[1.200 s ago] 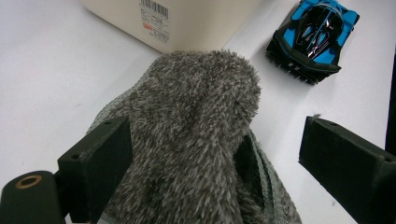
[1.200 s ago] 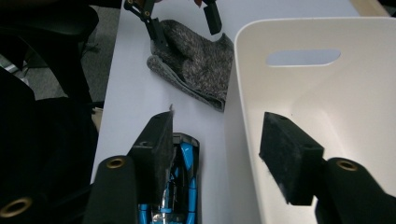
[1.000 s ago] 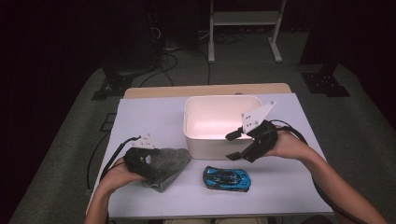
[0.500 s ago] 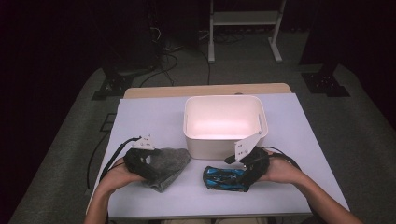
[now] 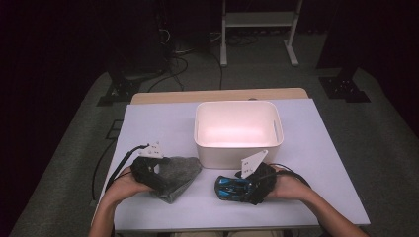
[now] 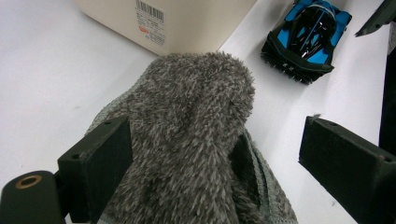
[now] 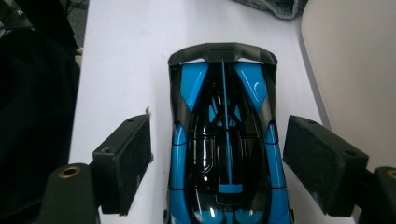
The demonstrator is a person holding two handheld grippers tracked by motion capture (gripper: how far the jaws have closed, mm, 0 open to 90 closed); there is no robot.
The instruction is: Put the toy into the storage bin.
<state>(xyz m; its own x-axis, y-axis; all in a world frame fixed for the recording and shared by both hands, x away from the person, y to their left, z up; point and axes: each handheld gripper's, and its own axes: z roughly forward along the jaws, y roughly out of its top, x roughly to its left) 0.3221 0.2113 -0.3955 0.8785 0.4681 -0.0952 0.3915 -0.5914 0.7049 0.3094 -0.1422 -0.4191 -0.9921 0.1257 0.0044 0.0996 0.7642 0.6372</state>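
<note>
A blue and black toy car (image 5: 228, 187) (image 7: 224, 140) lies on the white table near its front edge. My right gripper (image 5: 243, 186) (image 7: 217, 135) is low over the car, which sits between its jaws with a gap on each side. The jaws have just been opening and the pads do not press on the car. A grey fuzzy cloth (image 5: 179, 172) (image 6: 187, 140) is bunched at the front left. My left gripper (image 5: 159, 174) (image 6: 215, 140) stands open around it, one pad against the pile and the other well apart.
A white plastic bin (image 5: 238, 148) stands mid-table just behind the car and cloth, its barcode label (image 6: 149, 17) facing me. The table's front edge (image 5: 237, 222) is close under both hands. A metal stand (image 5: 257, 19) is on the floor beyond.
My right gripper came down from beside the bin's near right rim to the toy car and now straddles it. The left gripper and the cloth have stayed put.
</note>
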